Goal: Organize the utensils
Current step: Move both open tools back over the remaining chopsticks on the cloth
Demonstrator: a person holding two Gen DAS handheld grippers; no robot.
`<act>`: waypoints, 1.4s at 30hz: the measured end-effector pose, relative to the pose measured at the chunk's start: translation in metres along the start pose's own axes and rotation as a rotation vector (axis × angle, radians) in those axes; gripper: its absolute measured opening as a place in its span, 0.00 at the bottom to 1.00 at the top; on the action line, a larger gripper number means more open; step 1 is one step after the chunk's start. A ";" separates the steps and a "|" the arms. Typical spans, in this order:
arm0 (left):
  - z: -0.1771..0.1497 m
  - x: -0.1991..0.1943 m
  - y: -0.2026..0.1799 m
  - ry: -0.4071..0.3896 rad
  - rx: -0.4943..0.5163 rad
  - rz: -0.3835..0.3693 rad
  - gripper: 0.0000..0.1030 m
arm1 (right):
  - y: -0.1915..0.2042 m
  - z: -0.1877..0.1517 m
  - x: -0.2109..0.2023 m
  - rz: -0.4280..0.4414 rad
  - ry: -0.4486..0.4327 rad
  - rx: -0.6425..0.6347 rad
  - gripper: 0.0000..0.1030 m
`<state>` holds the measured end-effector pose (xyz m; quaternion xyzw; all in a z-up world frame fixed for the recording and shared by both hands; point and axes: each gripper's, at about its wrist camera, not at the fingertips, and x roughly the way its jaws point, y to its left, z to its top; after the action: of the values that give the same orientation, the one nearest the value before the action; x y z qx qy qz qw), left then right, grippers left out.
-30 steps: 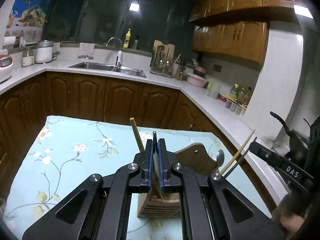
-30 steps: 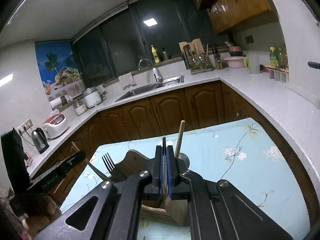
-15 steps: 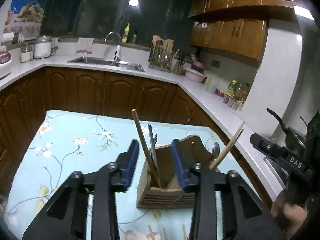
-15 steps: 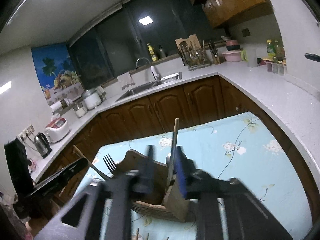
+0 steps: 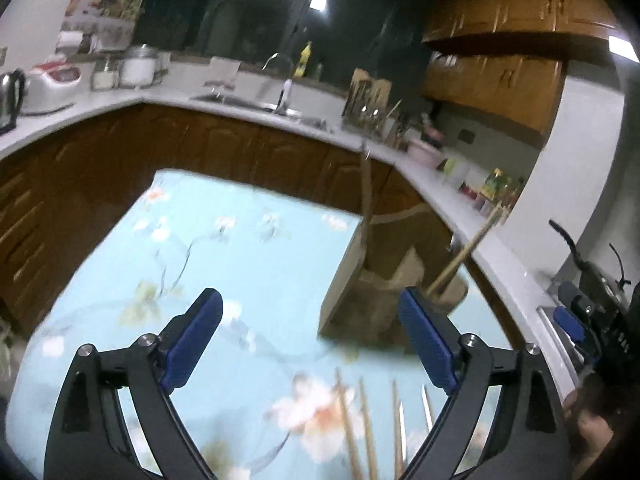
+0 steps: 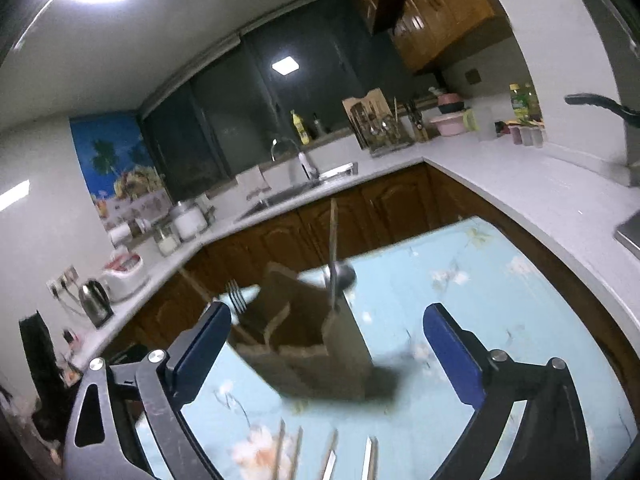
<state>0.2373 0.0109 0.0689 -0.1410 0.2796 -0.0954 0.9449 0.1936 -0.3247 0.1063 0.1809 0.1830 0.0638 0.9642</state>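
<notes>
Both my left gripper [image 5: 310, 340] and right gripper [image 6: 326, 354] stand wide, holding nothing. The wooden holder [image 6: 310, 344] sits on the floral cloth [image 5: 240, 256] with a fork [image 6: 237, 298], spoon [image 6: 344, 276] and chopsticks [image 5: 466, 254] upright in it. More sticks [image 5: 362, 428] lie loose on the cloth nearer me.

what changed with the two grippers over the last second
Both grippers were shut a second ago, each on a utensil standing in the wooden holder. The left gripper and right gripper have let go, opened wide and pulled back. The holder stays on the floral tablecloth, and loose chopsticks lie in front.
</notes>
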 end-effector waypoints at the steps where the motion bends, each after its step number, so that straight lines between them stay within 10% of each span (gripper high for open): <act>1: -0.008 -0.004 0.004 0.013 -0.007 0.001 0.89 | -0.002 -0.010 -0.004 -0.012 0.020 -0.006 0.95; 14: -0.085 -0.032 0.032 0.144 -0.048 0.057 0.89 | -0.022 -0.097 -0.038 -0.122 0.175 -0.027 0.95; 31: -0.116 -0.024 0.025 0.227 -0.029 0.065 0.89 | -0.031 -0.124 -0.031 -0.162 0.256 -0.060 0.94; 36: -0.116 -0.012 0.022 0.261 -0.014 0.090 0.89 | -0.027 -0.126 -0.008 -0.172 0.324 -0.091 0.69; 42: -0.118 0.001 0.022 0.298 -0.011 0.107 0.89 | -0.024 -0.130 0.021 -0.154 0.398 -0.100 0.60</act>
<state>0.1749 0.0066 -0.0335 -0.1152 0.4241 -0.0633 0.8960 0.1659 -0.3009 -0.0228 0.1021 0.3797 0.0333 0.9189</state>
